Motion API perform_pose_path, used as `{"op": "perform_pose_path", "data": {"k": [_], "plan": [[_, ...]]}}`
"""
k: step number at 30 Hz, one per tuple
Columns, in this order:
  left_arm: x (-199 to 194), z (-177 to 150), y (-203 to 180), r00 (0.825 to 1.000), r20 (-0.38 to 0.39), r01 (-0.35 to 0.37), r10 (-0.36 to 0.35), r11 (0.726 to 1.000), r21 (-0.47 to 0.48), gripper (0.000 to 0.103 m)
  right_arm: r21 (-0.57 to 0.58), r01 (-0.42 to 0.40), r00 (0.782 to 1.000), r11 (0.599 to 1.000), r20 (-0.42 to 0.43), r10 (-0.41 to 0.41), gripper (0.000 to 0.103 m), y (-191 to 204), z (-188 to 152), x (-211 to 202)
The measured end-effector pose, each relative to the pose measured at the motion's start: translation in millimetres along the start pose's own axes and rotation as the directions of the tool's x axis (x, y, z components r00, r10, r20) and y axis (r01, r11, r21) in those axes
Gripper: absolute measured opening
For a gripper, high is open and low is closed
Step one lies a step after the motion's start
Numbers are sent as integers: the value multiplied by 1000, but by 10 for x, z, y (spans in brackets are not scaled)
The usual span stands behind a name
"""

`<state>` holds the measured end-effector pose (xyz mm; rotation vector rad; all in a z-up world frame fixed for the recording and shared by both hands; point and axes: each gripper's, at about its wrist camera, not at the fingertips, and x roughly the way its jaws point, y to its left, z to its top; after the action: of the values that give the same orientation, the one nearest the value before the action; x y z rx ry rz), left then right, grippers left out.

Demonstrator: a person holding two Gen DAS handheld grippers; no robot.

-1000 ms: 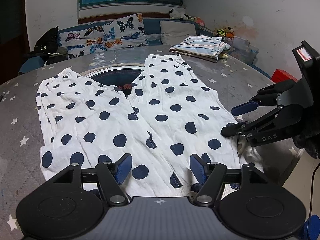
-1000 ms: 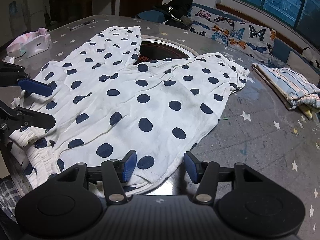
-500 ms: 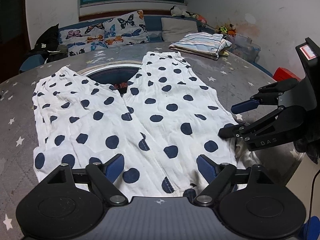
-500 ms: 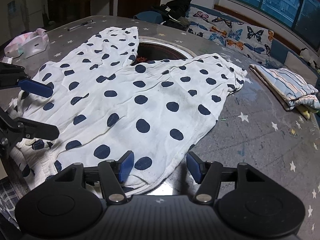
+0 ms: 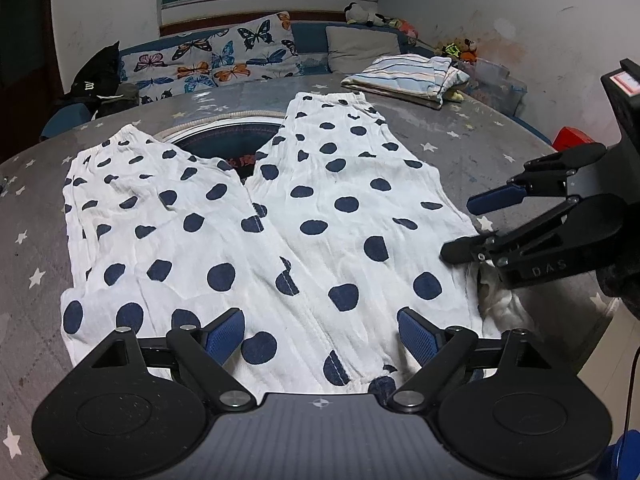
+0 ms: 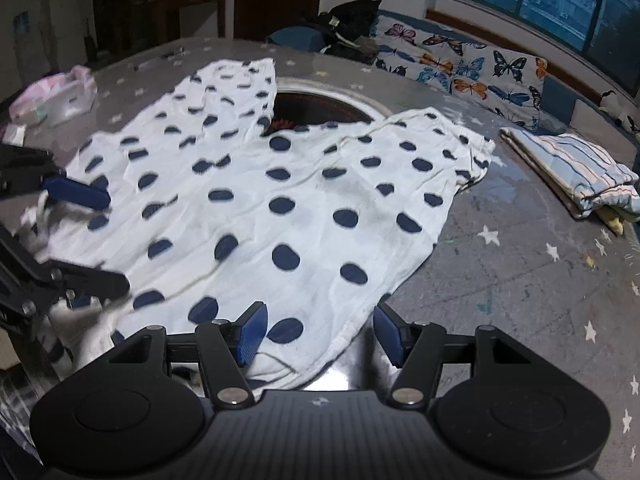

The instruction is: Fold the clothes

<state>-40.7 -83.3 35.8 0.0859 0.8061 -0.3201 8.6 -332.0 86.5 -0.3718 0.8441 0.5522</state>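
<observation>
White trousers with dark blue polka dots (image 5: pixel 320 216) lie spread flat on the round grey star-patterned table (image 5: pixel 480 148), legs pointing away, waistband at the near edge. My left gripper (image 5: pixel 322 338) is open over the waistband, empty. My right gripper (image 5: pixel 460 228) is open at the trousers' right waist corner, its lower finger on the cloth. In the right wrist view the trousers (image 6: pixel 288 200) fill the middle, my right gripper (image 6: pixel 320 334) is open over their near hem corner, and my left gripper (image 6: pixel 104 240) is open at the left edge.
A folded striped garment (image 5: pixel 408 74) lies at the far right of the table, also in the right wrist view (image 6: pixel 572 168). A round dark recess (image 5: pixel 228 140) sits in the table between the legs. A pink-white bundle (image 6: pixel 52 96) lies far left. A butterfly-print sofa (image 5: pixel 224 56) is behind.
My left gripper's jaws have opened wider and it has drawn back slightly over the waistband. The right gripper has shifted a little; the trousers lie the same.
</observation>
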Motion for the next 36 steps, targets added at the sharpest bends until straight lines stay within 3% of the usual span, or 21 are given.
{"op": "perform_pose_path", "data": {"k": [9,28,36], "plan": [[34,-22,37,1000,-15,-10,10,1000,-8,87,6,23,1000,1000,-11,-23,60,-52,-36,-64],[38,-55,21,1000,-20,-11,11,1000,0,88,-1,-14,1000,1000,-20,14,61,20,-81,-75],[-71,-59,-99,999,3,49,-49,998,43,88,45,-11,1000,999,-7,11,61,-139,-63,-145]]}}
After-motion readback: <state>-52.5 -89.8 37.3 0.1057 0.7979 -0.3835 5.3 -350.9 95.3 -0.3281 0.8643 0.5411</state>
